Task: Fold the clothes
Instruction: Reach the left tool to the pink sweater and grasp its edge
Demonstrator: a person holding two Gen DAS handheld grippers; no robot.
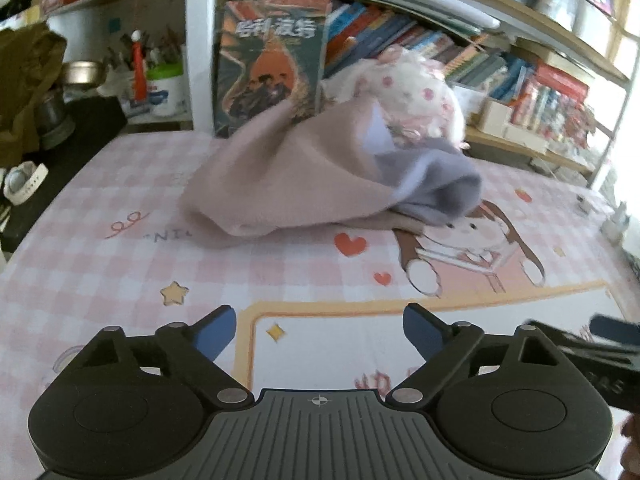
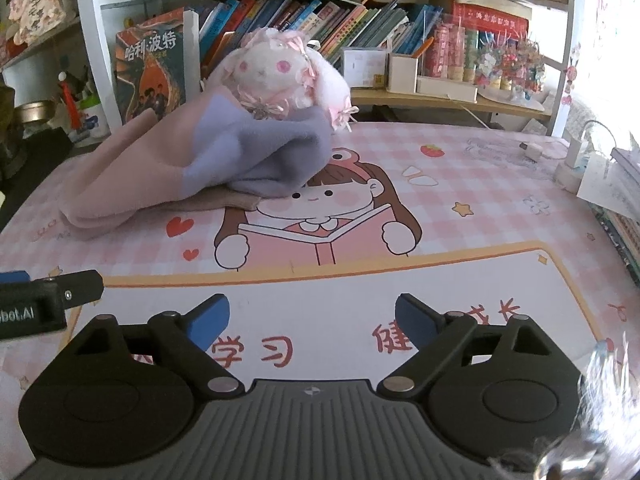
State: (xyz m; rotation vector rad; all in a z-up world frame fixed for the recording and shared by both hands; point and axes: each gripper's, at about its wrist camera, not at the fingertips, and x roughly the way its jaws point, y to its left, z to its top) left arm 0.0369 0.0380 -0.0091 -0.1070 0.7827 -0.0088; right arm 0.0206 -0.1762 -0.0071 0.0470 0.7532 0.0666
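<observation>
Left wrist view has our left gripper (image 1: 319, 334) held low and level over the desk mat (image 1: 120, 280), its blue-tipped fingers (image 1: 216, 330) spread wide with nothing between them. It hovers above the white panel at the mat's near edge, pointing toward the shelves. Our right gripper (image 2: 312, 322) sits in much the same pose in the right wrist view: jaws parted, empty, level above the printed characters on the mat. Each device shows at the edge of the other's view, so we hold them side by side and close together.

The garment (image 2: 160, 168), a pink cloth with a lavender section (image 2: 260, 156), lies in a loose bunched heap at the far side of the mat, well apart from both grippers. Its near edge rests on the mat and overlaps the head of the printed cartoon girl (image 2: 320, 216). A white plush toy (image 2: 280, 76) with pink spots sits just behind and partly on the heap, and the cloth's far side rises against a book (image 2: 152, 76) standing at the shelf front
</observation>
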